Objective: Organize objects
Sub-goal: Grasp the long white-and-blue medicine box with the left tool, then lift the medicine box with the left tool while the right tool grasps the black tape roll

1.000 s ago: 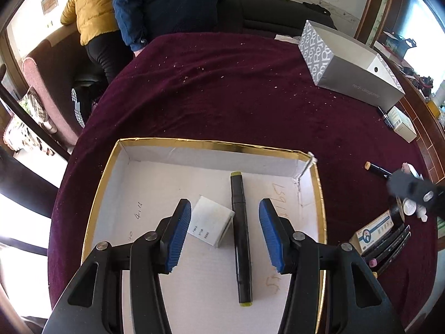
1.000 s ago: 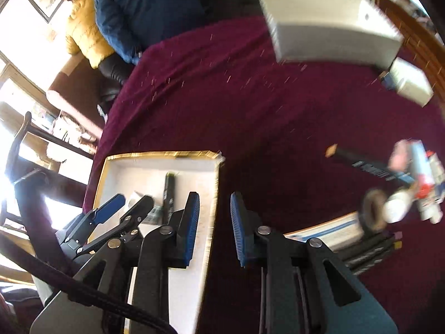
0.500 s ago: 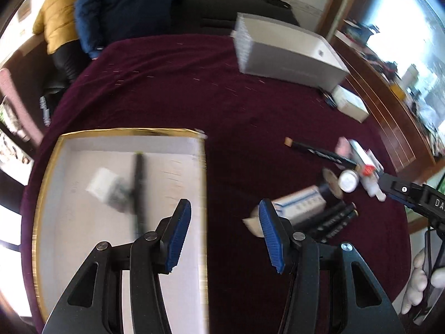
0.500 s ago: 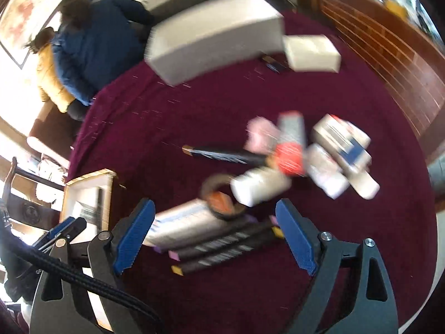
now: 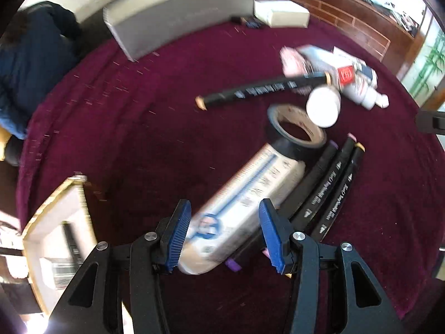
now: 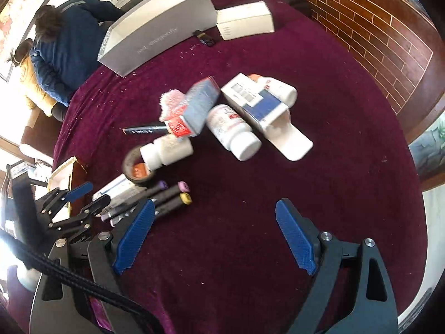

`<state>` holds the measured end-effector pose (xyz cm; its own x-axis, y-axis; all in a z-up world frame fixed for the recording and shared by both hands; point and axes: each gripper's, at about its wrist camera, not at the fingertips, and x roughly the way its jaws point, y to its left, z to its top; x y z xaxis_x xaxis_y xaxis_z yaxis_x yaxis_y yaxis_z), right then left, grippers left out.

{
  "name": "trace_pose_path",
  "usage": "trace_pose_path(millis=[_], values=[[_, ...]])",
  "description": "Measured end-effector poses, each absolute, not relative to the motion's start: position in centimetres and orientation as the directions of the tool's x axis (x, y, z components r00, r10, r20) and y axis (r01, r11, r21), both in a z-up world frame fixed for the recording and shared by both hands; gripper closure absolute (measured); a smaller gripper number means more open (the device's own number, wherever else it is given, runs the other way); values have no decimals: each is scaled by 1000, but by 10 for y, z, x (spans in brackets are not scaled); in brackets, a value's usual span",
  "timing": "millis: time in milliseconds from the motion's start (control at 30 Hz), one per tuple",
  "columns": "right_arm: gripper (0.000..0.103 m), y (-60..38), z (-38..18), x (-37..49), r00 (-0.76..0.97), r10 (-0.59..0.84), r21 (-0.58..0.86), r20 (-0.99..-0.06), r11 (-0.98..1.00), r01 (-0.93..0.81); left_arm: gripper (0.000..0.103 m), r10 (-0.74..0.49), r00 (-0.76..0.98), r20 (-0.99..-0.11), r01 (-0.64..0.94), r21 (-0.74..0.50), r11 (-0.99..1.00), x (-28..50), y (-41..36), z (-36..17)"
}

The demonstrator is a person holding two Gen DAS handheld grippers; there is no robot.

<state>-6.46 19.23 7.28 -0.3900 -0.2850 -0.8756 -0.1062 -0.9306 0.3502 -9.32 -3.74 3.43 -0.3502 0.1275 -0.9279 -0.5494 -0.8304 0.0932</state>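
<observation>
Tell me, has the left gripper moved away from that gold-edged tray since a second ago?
Yes. The left gripper has swung rightward off the gold-edged tray, now at the view's left edge, and hovers over the long white-and-blue box.

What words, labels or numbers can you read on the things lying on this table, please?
Nothing reads with certainty.
Black markers: white script, too blurred.
Long white-and-blue box: print blurred.
Big white box: faint grey line, unreadable.
Small blue-and-white box: barcode, digits too small.
</observation>
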Motion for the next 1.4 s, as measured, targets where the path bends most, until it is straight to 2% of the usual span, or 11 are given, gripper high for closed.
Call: trace_pose_path(millis=[100, 133, 200, 267, 467, 600, 767, 933, 1000, 1067, 1400], values=[[13, 195, 67, -63, -378, -289, 349, -880, -932, -101, 59, 97, -353, -930, -541, 118, -833, -88, -25, 30], [13, 195, 66, -62, -376, -292, 351, -879, -931, -97, 64, 100, -343, -934, -537, 107, -837, -87, -23, 31], [13, 194, 65, -63, -371, -299, 354, -879, -931, -89, 91, 129, -322, -938, -533, 67, -843, -78, -23, 36], [13, 192, 64, -65, -365, -307, 359, -879, -929, -83, 98, 172, -272, -947, -523, -4, -852, -72, -26, 40], [13, 188, 60, -65, -353, -323, 369, -878, -927, -69, 95, 186, -359, -915, -548, 45, -836, -61, -32, 59], [13, 190, 59, -63, -348, -324, 373, -880, -924, -81, 61, 174, -392, -903, -629, 125, -767, -69, -26, 62], [13, 190, 55, -59, -335, -318, 367, -887, -925, -94, 53, 110, -414, -904, -738, 262, -622, -70, -5, 32], [13, 185, 54, -57, -330, -317, 363, -889, -928, -86, 59, 105, -362, -926, -635, 162, -756, -73, -3, 33], [13, 182, 55, -58, -330, -319, 364, -888, -928, -81, 74, 123, -371, -920, -596, 134, -792, -65, -8, 41], [13, 178, 60, -59, -340, -313, 352, -887, -934, -59, 80, 172, -331, -928, -553, 43, -832, -61, -20, 49], [13, 156, 68, -69, -340, -318, 334, -885, -942, 13, 77, 200, -333, -921, -426, -42, -904, -14, -45, 48]])
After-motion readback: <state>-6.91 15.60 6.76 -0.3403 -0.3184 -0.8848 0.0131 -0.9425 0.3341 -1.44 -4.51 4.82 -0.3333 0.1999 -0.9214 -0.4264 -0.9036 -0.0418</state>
